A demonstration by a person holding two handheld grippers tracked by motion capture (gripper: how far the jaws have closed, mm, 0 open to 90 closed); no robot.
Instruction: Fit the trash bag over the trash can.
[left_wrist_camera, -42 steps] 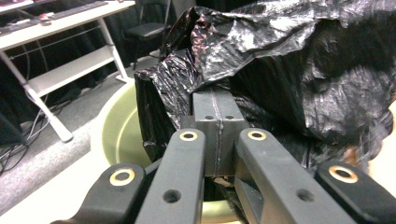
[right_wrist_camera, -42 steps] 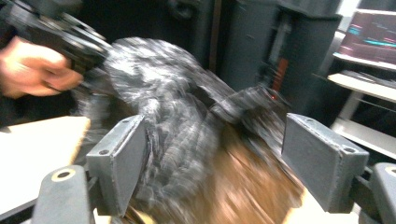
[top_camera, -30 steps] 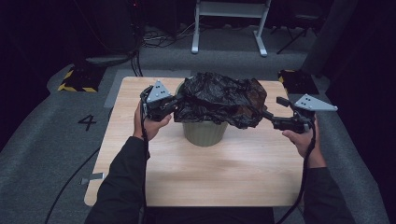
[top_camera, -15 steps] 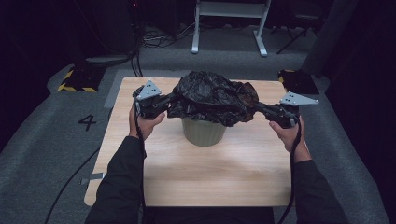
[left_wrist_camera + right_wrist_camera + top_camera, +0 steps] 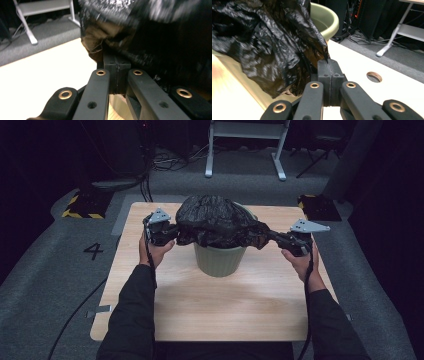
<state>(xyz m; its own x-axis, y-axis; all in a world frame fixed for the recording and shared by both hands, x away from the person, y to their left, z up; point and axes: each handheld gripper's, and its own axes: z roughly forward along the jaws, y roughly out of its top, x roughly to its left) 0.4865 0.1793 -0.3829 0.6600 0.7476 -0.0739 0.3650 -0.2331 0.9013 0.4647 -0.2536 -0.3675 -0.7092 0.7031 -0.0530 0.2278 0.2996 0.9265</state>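
Observation:
A crumpled black plastic bag (image 5: pixel 217 220) lies draped over the top of a pale green bin (image 5: pixel 220 262) on the wooden table (image 5: pixel 220 315). My left gripper (image 5: pixel 172 234) is shut on the bag's left edge, just left of the bin's rim. The left gripper view shows its jaws (image 5: pixel 116 63) pressed together on a fold of the bag (image 5: pixel 162 37). My right gripper (image 5: pixel 271 236) is shut on the bag's right edge. In the right gripper view the closed jaws (image 5: pixel 328 65) pinch a point of the bag (image 5: pixel 269 37), with the bin's rim (image 5: pixel 325 18) behind it.
The bin stands near the table's middle, with bare wood in front of it. A round hole (image 5: pixel 374 76) sits in the tabletop to the right. Grey carpet surrounds the table, with a white metal stand (image 5: pixel 245 150) and cables behind it.
The right gripper has moved left, closer to the bin. The bag, stretched wide before, now sits lower and more bunched over the bin's top.

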